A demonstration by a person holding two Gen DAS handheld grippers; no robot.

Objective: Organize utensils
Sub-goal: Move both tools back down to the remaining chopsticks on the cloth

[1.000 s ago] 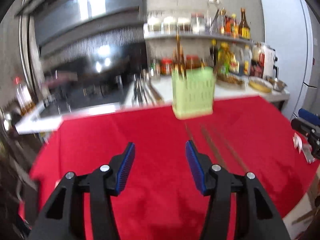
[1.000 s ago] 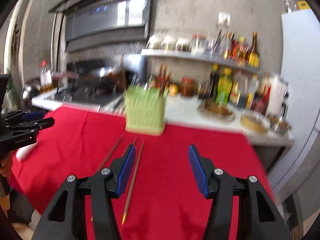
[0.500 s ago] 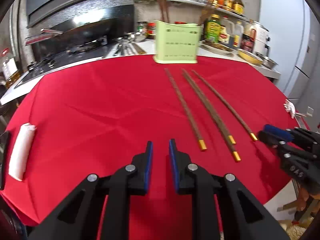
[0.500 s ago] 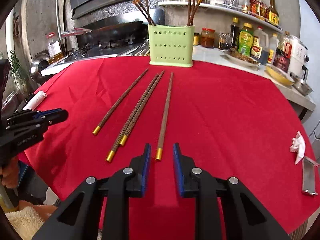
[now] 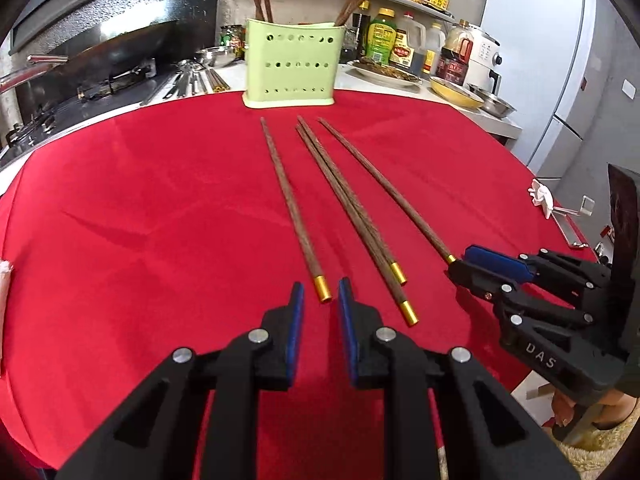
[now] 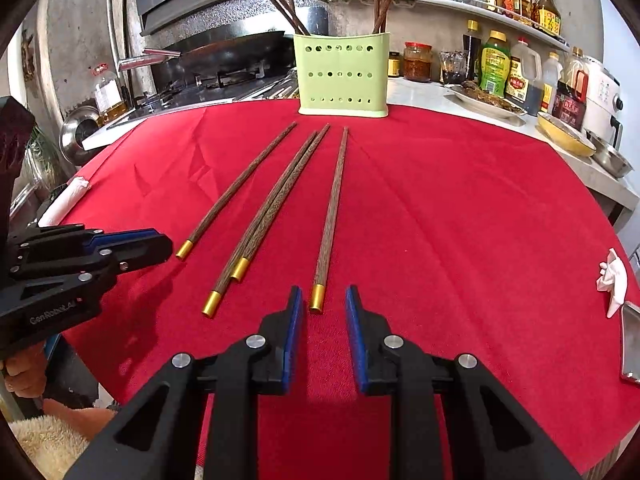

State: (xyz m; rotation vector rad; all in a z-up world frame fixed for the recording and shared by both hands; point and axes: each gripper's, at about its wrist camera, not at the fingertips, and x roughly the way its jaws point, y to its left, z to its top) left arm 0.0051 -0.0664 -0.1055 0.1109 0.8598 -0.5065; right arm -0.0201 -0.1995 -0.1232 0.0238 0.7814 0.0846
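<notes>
1. Four wooden chopsticks (image 5: 288,200) with gold caps are laid lengthwise on a red tablecloth (image 5: 140,200); the middle two touch.
2. A green perforated holder (image 5: 294,64) is set at the cloth's far edge, with more chopsticks standing inside.
3. The left gripper (image 5: 320,300) is held narrow and empty, the leftmost chopstick's gold cap just ahead between its tips.
4. The right gripper (image 6: 322,304) is likewise narrow and empty, at the rightmost chopstick's (image 6: 332,208) cap.
5. Sauce bottles (image 6: 494,64), bowls and a wok (image 5: 100,48) are crowded behind; crumpled white paper (image 6: 612,280) lies at the cloth's right edge.
</notes>
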